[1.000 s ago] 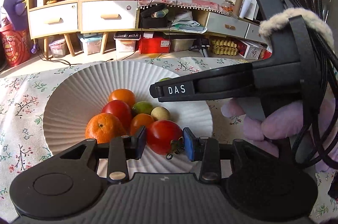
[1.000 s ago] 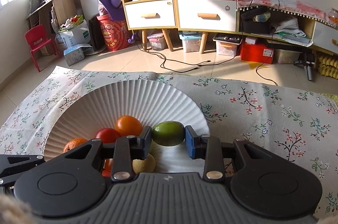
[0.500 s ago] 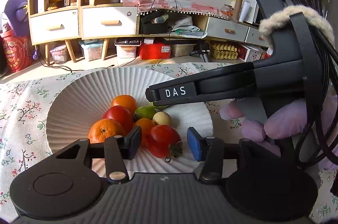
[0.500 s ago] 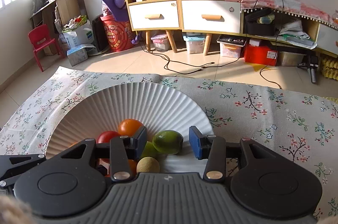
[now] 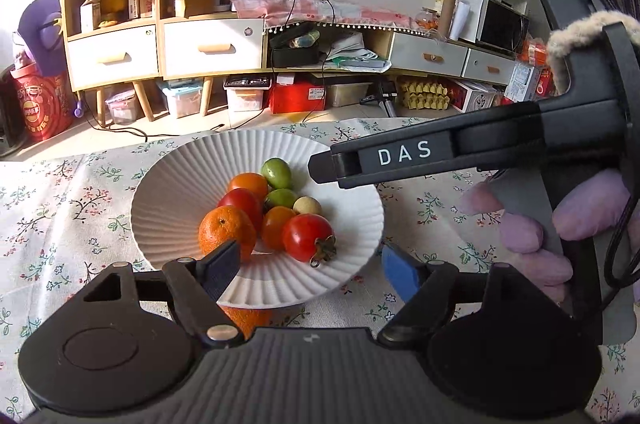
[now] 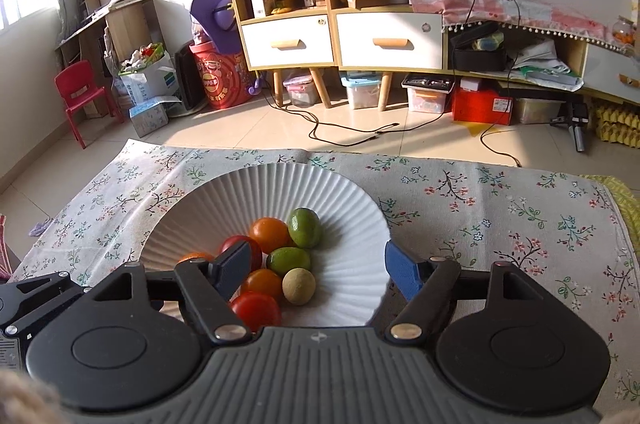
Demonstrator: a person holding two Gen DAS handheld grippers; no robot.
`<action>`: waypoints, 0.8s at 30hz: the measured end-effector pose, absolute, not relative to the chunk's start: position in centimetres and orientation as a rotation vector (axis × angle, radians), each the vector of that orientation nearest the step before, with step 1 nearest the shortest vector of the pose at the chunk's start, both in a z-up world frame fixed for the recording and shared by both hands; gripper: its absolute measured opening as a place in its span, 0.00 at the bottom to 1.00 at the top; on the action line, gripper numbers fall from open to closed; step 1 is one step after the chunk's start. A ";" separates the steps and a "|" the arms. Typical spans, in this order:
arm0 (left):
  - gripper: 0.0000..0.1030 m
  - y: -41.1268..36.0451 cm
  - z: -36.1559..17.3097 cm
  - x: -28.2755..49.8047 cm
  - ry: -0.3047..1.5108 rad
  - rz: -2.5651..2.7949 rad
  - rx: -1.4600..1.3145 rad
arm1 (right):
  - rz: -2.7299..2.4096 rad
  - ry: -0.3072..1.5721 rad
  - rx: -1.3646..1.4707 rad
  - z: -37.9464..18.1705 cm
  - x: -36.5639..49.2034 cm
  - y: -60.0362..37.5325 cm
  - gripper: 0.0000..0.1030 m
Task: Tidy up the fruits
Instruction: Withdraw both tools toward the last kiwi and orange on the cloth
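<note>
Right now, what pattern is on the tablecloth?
Small floral sprigs on a pale tablecloth, clearest in the right wrist view.

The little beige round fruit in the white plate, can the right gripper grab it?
Probably yes. The beige fruit lies on top at the pile's right edge, with bare white plate beside it. The right gripper has its jaws wide open just above, though the orange tomato touching it may get nudged.
</note>
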State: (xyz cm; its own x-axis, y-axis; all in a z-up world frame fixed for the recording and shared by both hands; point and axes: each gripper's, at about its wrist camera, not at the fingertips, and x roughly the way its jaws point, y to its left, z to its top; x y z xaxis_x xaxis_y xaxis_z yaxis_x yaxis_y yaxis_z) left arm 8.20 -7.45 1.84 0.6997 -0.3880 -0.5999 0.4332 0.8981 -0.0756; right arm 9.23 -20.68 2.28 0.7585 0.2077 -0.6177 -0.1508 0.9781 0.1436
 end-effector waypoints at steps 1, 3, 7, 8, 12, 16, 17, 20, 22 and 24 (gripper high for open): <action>0.75 -7.2 1.9 8.0 0.657 -0.452 0.077 | 0.194 0.682 0.084 2.4 8.9 -20.6 0.71; 0.78 -6.8 2.0 7.5 0.664 -0.442 0.078 | 0.192 0.680 0.088 2.6 8.4 -20.4 0.72; 0.81 -5.8 2.2 6.5 0.670 -0.424 0.090 | 0.200 0.684 0.111 2.6 7.2 -20.2 0.76; 0.82 -5.6 2.2 6.3 0.671 -0.420 0.094 | 0.202 0.686 0.113 2.6 6.9 -20.1 0.77; 0.84 -4.6 2.3 5.5 0.683 -0.404 0.104 | 0.204 0.694 0.115 2.4 5.9 -19.7 0.78; 0.85 -3.7 2.2 4.7 0.695 -0.390 0.123 | 0.197 0.708 0.123 2.2 5.1 -19.3 0.80; 0.86 -3.4 2.1 4.3 0.697 -0.386 0.125 | 0.194 0.709 0.123 2.2 4.9 -19.2 0.81; 0.92 -2.7 1.9 3.9 0.705 -0.373 0.125 | 0.194 0.711 0.128 2.0 4.2 -18.8 0.85; 0.92 -2.3 1.7 3.7 0.712 -0.367 0.131 | 0.197 0.716 0.122 1.9 3.8 -18.5 0.86; 0.92 -1.8 1.4 3.4 0.719 -0.357 0.135 | 0.201 0.720 0.109 1.7 3.3 -18.2 0.86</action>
